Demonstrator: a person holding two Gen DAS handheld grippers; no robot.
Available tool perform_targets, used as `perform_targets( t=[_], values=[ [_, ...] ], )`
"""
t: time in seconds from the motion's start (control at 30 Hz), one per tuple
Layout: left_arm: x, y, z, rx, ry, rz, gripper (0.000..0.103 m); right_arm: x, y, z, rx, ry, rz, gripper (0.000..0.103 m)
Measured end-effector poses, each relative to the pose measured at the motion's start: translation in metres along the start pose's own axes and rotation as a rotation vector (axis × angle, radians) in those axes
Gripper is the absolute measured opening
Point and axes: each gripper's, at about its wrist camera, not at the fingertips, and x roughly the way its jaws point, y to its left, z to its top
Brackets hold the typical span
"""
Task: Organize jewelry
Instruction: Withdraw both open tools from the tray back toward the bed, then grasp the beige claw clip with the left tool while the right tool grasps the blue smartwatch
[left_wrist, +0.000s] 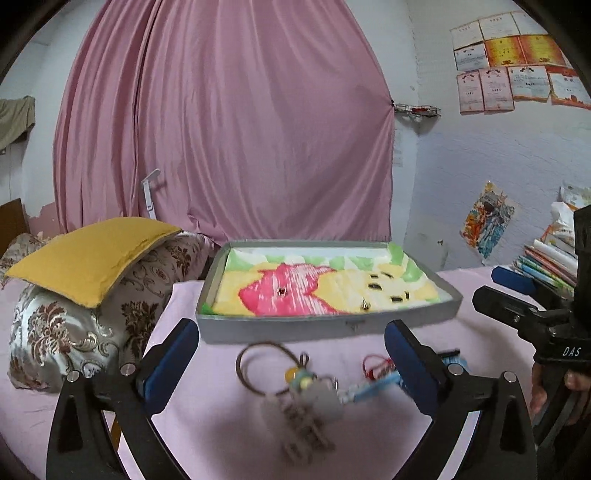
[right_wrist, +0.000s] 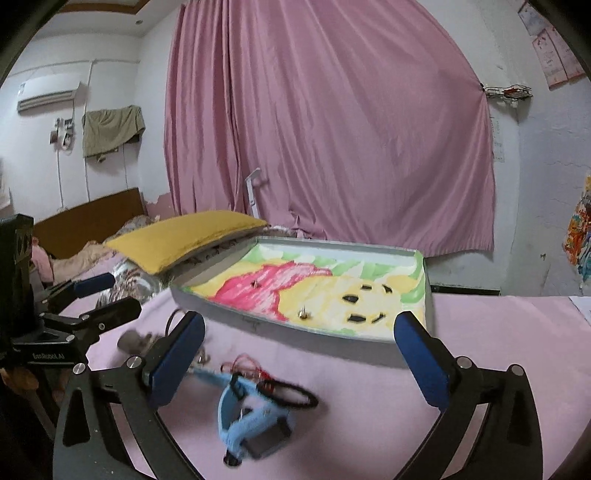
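left hand-held gripper (left_wrist: 291, 354): wide, nothing held
right hand-held gripper (right_wrist: 299, 343): wide, nothing held
tray (left_wrist: 325, 326): 12 o'clock
jewelry (left_wrist: 295, 384): loose on bed (left_wrist: 207, 424)

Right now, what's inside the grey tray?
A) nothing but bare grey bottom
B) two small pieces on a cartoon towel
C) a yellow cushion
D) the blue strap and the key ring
B: two small pieces, one on the pink patch and one on the yellow, lie on the cartoon towel lining the grey tray.
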Motion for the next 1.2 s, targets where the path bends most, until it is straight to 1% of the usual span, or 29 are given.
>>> perform_targets(
  t=[0.13,0.23,0.33,0.5,0.7,0.77,0.8,0.83,0.87,0.93,1.0,1.13,1.2],
  values=[
    [-0.005,0.001,-0.012,0.0,0.031,-0.009,0.101,-0.003,0.002,-0.008,-0.015,0.047,0.018,0.101],
    [-0.007,0.002,-0.023,0.001,0.067,-0.014,0.101,-0.005,0.004,-0.012,-0.019,0.069,0.028,0.101],
    [-0.006,0.003,-0.032,-0.008,0.109,-0.019,0.101,-0.002,0.004,-0.016,-0.017,0.117,0.038,0.101],
    [0.002,0.01,-0.039,-0.037,0.173,-0.02,0.101,0.008,0.004,-0.026,-0.017,0.212,0.053,0.101],
    [0.014,0.013,-0.044,-0.061,0.254,-0.028,0.101,0.017,0.004,-0.034,-0.008,0.281,0.076,0.101],
    [0.017,0.013,-0.046,-0.07,0.268,-0.039,0.1,0.02,0.003,-0.035,-0.004,0.301,0.09,0.1],
    [0.018,0.013,-0.046,-0.072,0.275,-0.043,0.096,0.022,0.003,-0.036,-0.001,0.312,0.099,0.1],
    [0.019,0.013,-0.047,-0.073,0.283,-0.048,0.092,0.024,0.004,-0.038,-0.001,0.326,0.118,0.097],
    [0.021,0.012,-0.047,-0.073,0.289,-0.051,0.091,0.025,0.005,-0.038,-0.004,0.334,0.126,0.095],
    [0.024,0.012,-0.048,-0.075,0.301,-0.057,0.084,0.029,0.009,-0.039,-0.01,0.352,0.135,0.084],
    [0.027,0.012,-0.048,-0.08,0.316,-0.065,0.078,0.034,0.011,-0.039,-0.013,0.372,0.146,0.08],
    [0.031,0.012,-0.048,-0.095,0.332,-0.074,0.075,0.044,0.016,-0.04,-0.025,0.403,0.156,0.073],
    [0.033,0.012,-0.048,-0.103,0.342,-0.073,0.074,0.047,0.018,-0.04,-0.028,0.412,0.161,0.073]
  ],
)
